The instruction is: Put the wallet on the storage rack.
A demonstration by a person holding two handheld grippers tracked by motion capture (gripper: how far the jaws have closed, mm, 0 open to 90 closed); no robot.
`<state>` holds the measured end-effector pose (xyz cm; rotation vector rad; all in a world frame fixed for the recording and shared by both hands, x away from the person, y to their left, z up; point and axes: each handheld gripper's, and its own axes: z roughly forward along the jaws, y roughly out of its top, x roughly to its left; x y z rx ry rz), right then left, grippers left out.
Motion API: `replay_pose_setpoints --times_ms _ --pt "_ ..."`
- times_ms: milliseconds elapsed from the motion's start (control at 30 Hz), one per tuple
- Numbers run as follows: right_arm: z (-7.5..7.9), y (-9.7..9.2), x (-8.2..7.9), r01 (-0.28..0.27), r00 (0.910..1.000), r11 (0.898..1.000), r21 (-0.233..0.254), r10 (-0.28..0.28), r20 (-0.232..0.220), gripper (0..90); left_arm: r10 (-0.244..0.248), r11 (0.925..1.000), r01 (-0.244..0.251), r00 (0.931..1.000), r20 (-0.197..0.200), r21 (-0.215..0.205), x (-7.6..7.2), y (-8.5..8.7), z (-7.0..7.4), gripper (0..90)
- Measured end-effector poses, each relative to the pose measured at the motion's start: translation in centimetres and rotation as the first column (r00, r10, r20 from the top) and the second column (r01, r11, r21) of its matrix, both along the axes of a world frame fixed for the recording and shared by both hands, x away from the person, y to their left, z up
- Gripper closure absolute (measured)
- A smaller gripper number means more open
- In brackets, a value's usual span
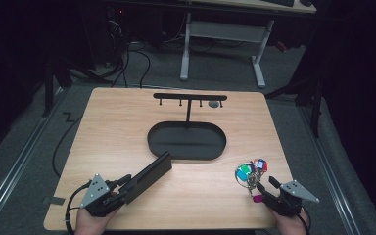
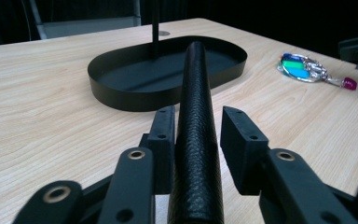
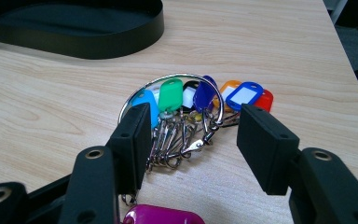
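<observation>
A long black leather wallet [image 1: 152, 174] stands on its edge on the wooden table [image 1: 117, 127], pointing toward the black oval tray [image 1: 149, 139]. My left gripper [image 1: 127, 183] is open around its near end. In the left gripper view the wallet [image 2: 196, 84] lies against the left jaw, with a gap to the right jaw. A metal key ring with several coloured tags [image 1: 249, 172] lies at the front right. My right gripper [image 3: 193, 135] is open, one jaw on each side of the key ring [image 3: 182, 98], neither pressing on it. A magenta tag [image 3: 163, 217] lies by the jaws.
A black T-shaped stand with small hooks [image 1: 190, 97] rises from the back of the tray. Beyond the table are a dark floor, cables and a white desk frame [image 1: 223, 34]. The person's hands hold both grippers at the table's front edge.
</observation>
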<state>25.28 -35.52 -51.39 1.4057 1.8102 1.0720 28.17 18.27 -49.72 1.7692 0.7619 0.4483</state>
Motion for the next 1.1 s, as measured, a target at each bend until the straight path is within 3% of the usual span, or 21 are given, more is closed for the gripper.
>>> replay_pose_setpoints --times_ms 100,300,400,567,667,867,933,1000,1100 --pt "0.0 0.0 0.0 0.0 1.0 1.0 0.001 0.0 0.002 45.2 -0.004 0.9998 0.004 1.0 -0.007 0.021 0.0 -0.2 0.2 61.4" --pt "-0.1 -0.6 0.0 0.018 0.9998 1.0 0.016 -0.018 -0.003 45.2 0.015 0.9936 -0.014 0.9998 -0.009 0.112 0.0 -0.9 0.6 58.3" --pt "-0.1 -0.8 0.1 0.025 0.9997 0.999 0.027 -0.024 -0.007 45.2 0.014 0.9931 -0.012 0.9997 -0.02 0.117 0.0 -1.1 0.7 59.9" --pt "-0.2 -0.7 0.1 0.023 0.9997 0.999 0.033 -0.023 -0.012 45.2 0.02 0.9856 -0.017 0.9997 -0.017 0.168 0.0 -1.7 1.0 62.8" --pt "-0.1 -0.6 0.0 0.02 0.9998 0.999 0.036 -0.02 -0.01 45.2 0.0 0.9824 0.005 0.9996 -0.028 0.187 0.0 -2.0 1.3 60.8" --pt "0.0 -0.1 0.0 -0.009 0.9999 1.0 0.02 0.01 -0.005 45.2 0.001 0.9607 0.006 0.9996 -0.028 0.278 0.1 -2.8 2.0 58.5" --pt "0.0 0.0 0.0 -0.02 0.9998 1.0 0.017 0.02 0.0 45.2 0.003 0.9553 0.008 0.9994 -0.036 0.295 0.3 -3.0 2.1 53.7" --pt "0.0 0.1 0.0 -0.027 0.9996 0.999 0.019 0.027 -0.002 45.3 -0.002 0.9511 0.015 0.9992 -0.041 0.309 0.4 -3.1 2.2 54.1" --pt "-0.1 0.0 0.1 -0.035 0.9994 0.999 0.031 0.035 -0.004 45.4 -0.005 0.9389 0.021 0.9988 -0.048 0.344 0.7 -3.4 2.5 54.7"
